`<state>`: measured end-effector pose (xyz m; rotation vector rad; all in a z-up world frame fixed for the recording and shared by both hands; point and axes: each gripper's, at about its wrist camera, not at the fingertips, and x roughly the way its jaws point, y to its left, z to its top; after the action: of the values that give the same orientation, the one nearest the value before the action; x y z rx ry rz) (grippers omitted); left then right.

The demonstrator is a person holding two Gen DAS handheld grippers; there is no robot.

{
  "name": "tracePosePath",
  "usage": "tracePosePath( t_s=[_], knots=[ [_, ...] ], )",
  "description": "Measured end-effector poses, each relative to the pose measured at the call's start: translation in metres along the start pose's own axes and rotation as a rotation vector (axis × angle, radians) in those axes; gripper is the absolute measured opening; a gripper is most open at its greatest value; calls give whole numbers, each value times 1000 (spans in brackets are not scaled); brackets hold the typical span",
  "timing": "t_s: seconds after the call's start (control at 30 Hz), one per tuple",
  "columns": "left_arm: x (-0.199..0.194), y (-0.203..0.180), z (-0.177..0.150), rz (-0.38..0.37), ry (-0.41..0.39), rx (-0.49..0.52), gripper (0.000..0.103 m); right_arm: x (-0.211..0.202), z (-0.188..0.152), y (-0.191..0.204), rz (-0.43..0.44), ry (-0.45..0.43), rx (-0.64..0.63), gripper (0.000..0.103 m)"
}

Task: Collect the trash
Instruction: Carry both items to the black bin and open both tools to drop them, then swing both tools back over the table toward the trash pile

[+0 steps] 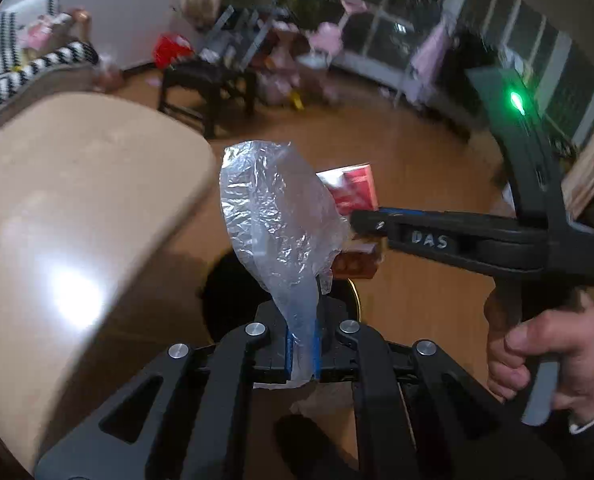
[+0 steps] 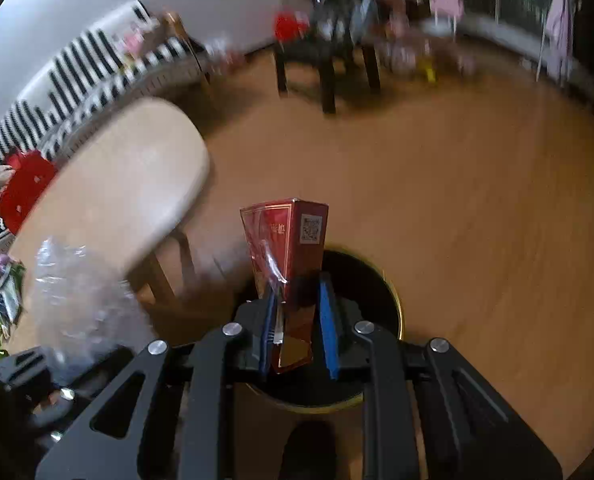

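Directly below and just ahead of our right claw [image 2: 295, 320], clenched on the upright red carton [image 2: 293, 248], sits the black bin [image 2: 377, 280]. Our left claw [image 1: 302, 340] grips the clear plastic wrapper [image 1: 273, 216], the bin's mouth likewise beneath it.

A dark round bin [image 2: 393, 300] stands on the wooden floor [image 2: 457, 200] beside a beige table [image 2: 129, 184].

I see crumpled clear plastic wrap [image 1: 277, 216] standing up, and a red carton [image 2: 293, 256] upright above the dark bin [image 2: 377, 280].
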<state>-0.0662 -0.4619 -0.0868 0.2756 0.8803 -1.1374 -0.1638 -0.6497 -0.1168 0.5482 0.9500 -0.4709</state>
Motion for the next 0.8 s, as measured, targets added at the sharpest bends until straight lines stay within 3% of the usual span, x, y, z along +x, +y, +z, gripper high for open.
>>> tracePosePath(
  t_s=[0.07,0.23,0.5,0.53,0.57,0.6,0.63,0.67,0.7,0.8],
  knots=[
    [31,-3,-6,2,39,18,6,24,-8,-16,8,90,41,21],
    [89,17,-17,17,140,6,6,40,-13,-33,3,149,74,21],
    [106,20,-12,14,131,-15,7,42,-2,-25,-7,172,88,24],
    [105,18,-10,8,130,-13,9,44,1,-23,-10,178,90,30],
    [105,18,-9,-2,139,-13,13,45,3,-24,-15,185,92,51],
    [104,19,-9,-10,145,-18,31,42,4,-24,-27,172,97,63],
    [107,15,-11,-11,140,-24,62,40,5,-23,-27,155,99,78],
    [104,16,-11,-10,120,-32,75,36,7,-22,-24,141,95,78],
    [101,16,-11,-6,100,-33,81,35,8,-21,-23,137,94,78],
    [91,13,-8,-8,90,-17,81,21,13,-21,3,109,134,78]
  ],
)
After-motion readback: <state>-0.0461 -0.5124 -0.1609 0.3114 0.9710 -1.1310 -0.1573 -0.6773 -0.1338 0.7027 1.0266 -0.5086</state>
